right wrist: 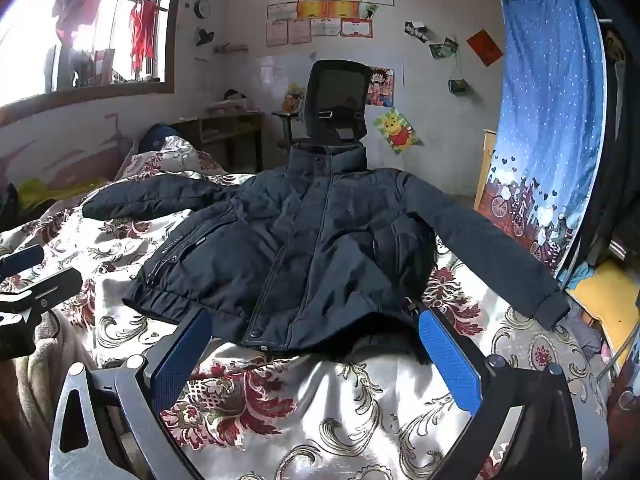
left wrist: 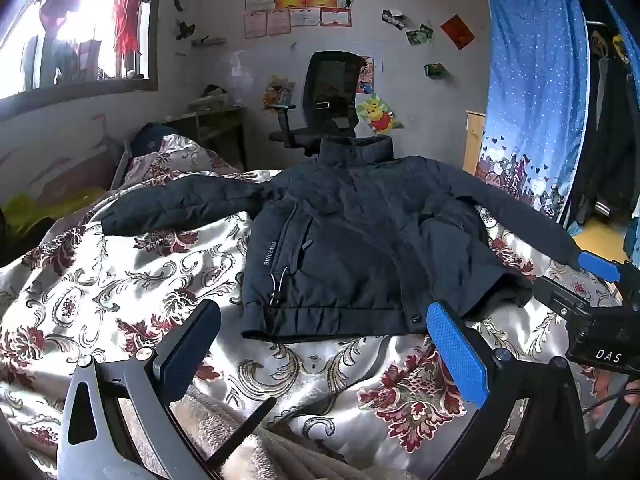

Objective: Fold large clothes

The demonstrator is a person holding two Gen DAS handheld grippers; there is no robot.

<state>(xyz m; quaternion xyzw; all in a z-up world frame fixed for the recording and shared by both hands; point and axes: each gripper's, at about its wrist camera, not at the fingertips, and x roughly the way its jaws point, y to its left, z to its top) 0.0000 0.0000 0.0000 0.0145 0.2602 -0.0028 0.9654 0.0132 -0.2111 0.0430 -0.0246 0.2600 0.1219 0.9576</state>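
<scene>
Both grippers spread wide and empty, short of the jacket hem.

Left gripper (left wrist: 324,354) (blue textured pads on grey metal arms) hovers above the floral satin bedspread (left wrist: 120,264), jaws parted, pointing at the hem near the left pocket. Right gripper (right wrist: 316,364), same build, is likewise released, its right pad (right wrist: 448,356) just beside the hem's right corner; whether it touches the cloth I cannot tell. The dark navy padded jacket (right wrist: 320,240) lies front-up on the bedspread, zipped, collar toward the black mesh office chair (right wrist: 340,96), both sleeves spread outward. Blue dotted curtain (right wrist: 552,120) hangs at right.
</scene>
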